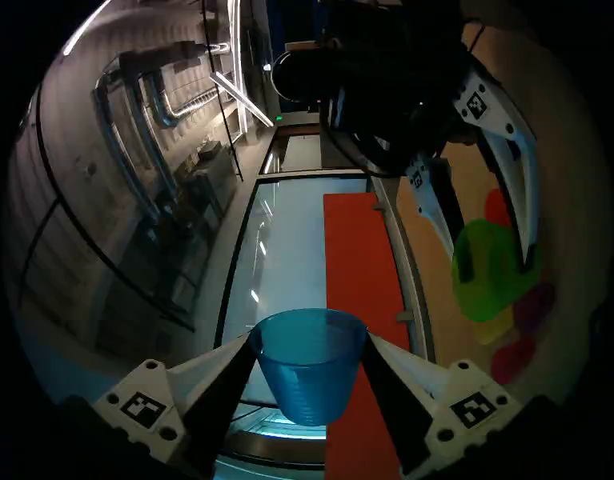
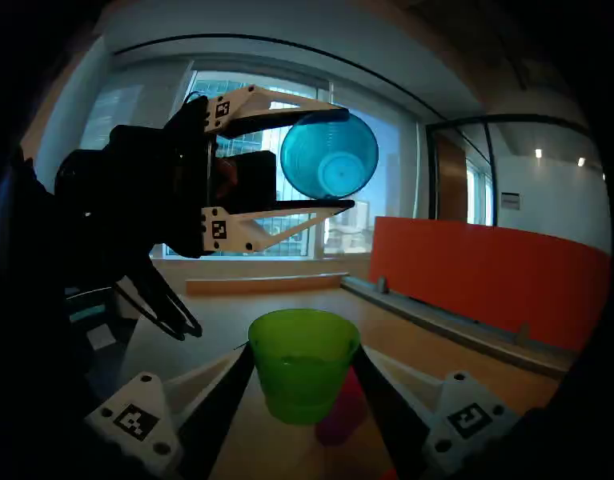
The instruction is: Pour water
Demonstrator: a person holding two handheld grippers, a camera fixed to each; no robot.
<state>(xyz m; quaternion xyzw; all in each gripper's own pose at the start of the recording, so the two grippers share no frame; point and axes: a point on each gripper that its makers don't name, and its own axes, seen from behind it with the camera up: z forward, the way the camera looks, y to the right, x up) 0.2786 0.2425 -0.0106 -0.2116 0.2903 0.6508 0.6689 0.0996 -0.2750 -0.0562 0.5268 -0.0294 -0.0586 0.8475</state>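
Blue cup (image 1: 308,376), translucent and tapering, is being clamped between the fingers of the left gripper (image 1: 308,342) at 6 o'clock in the left gripper view. In the right gripper view it is being held tipped sideways at 12 o'clock, base toward the camera and mouth hidden. The green cup (image 2: 302,380) is being squeezed by the right gripper (image 2: 302,352) at 6 o'clock. A liquid level is possibly showing through its tinted wall.

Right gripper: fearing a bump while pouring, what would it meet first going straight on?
Probably the lower finger of the left gripper, beneath the blue cup, though depth is unclear; it might pass under toward the window.
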